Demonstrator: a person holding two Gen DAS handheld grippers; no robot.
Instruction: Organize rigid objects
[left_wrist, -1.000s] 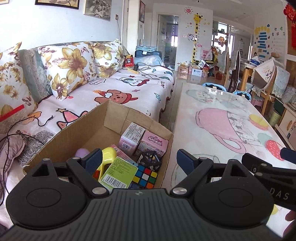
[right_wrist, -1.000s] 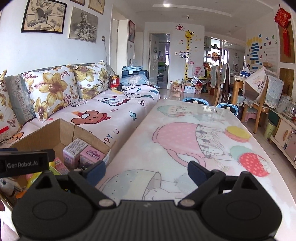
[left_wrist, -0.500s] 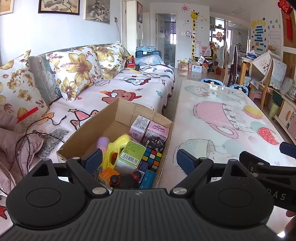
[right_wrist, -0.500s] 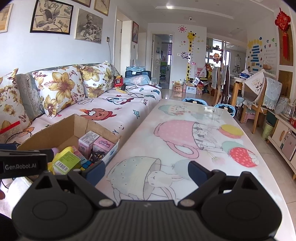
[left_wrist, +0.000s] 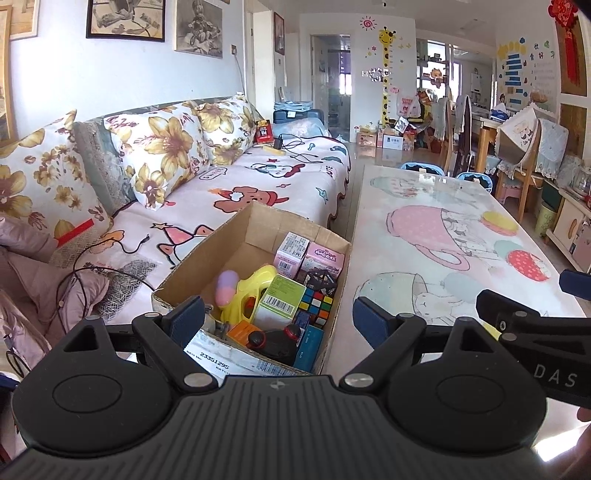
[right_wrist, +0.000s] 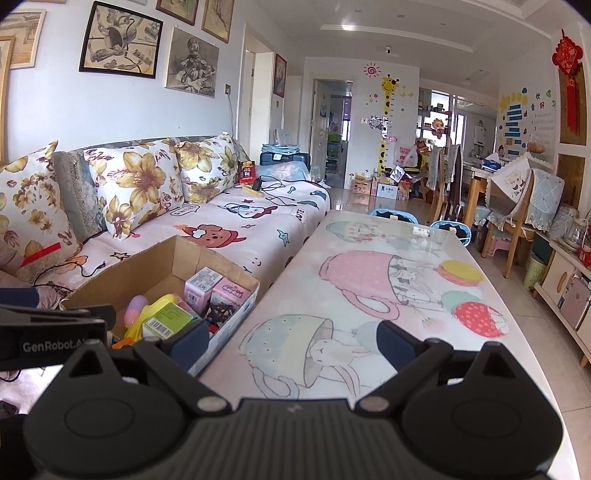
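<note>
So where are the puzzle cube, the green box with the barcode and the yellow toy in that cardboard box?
Puzzle cube (left_wrist: 317, 303), left wrist view, on its coloured top face.
Green box (left_wrist: 281, 293), left wrist view, on its green top above the barcode.
Yellow toy (left_wrist: 248, 293), left wrist view, on its yellow body.

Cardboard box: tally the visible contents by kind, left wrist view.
In the cardboard box:
Pink cartons: 2
Green carton: 1
Rubik's cube: 1
Yellow toy: 1
Black lattice toy: 1
Total: 6 clearly countable; items at the near end are too cluttered to tell.

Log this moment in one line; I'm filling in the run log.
left gripper: open, empty, above cardboard box | right gripper: open, empty, over table | box: full of toys
</note>
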